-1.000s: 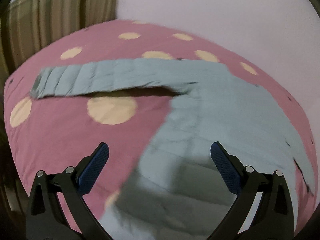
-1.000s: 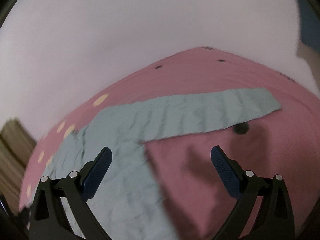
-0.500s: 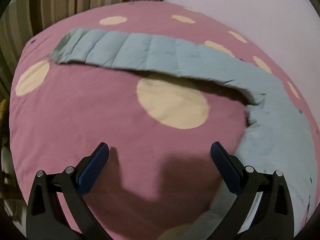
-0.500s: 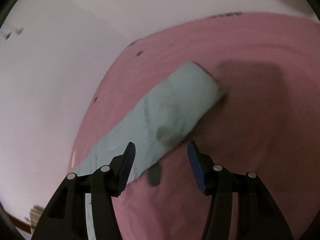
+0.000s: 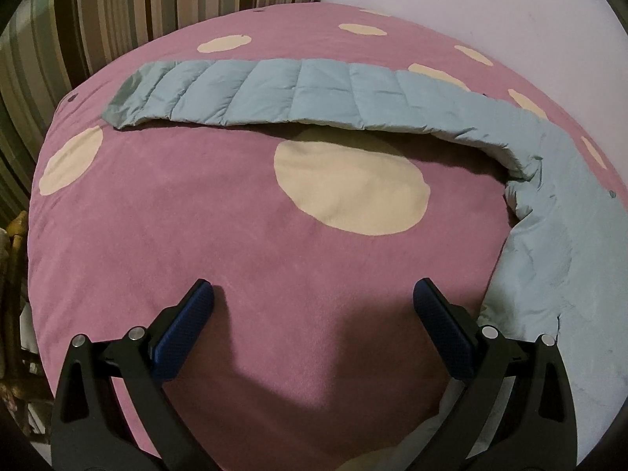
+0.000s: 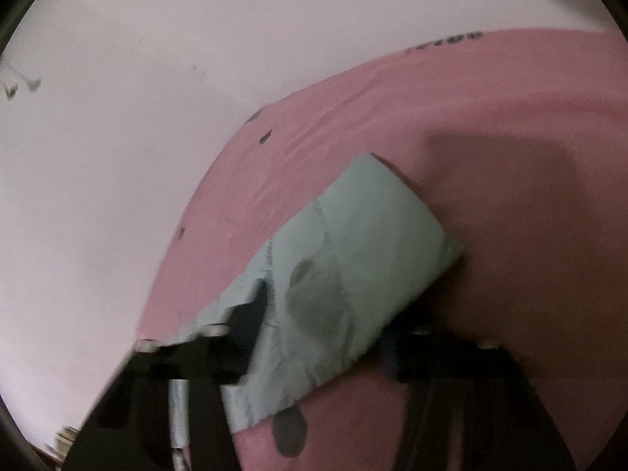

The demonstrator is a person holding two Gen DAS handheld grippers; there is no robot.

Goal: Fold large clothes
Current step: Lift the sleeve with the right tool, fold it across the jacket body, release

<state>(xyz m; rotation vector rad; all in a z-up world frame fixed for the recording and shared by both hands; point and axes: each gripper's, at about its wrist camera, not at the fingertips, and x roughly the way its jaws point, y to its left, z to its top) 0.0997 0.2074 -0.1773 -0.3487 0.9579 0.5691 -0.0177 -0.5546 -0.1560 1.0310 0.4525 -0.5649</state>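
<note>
1. Left wrist view: the pale blue quilted puffer jacket (image 5: 557, 212) lies flat on the pink bedspread with cream dots (image 5: 196, 216), one sleeve stretched along the far side. The left gripper (image 5: 314, 314) hovers spread and empty beside the jacket's body. No fold yet.
2. Right wrist view: the right gripper (image 6: 314, 337) is closing around the jacket's other sleeve cuff (image 6: 373, 243), the cuff between its jaws. Every fold remains.

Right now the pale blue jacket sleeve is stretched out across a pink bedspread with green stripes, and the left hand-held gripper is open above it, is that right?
Not quite. The pink bedspread carries cream spots, not green stripes, as the left wrist view shows. The rest holds: the pale blue jacket sleeve lies stretched across it, and the left hand-held gripper is open above the bedspread.
</note>
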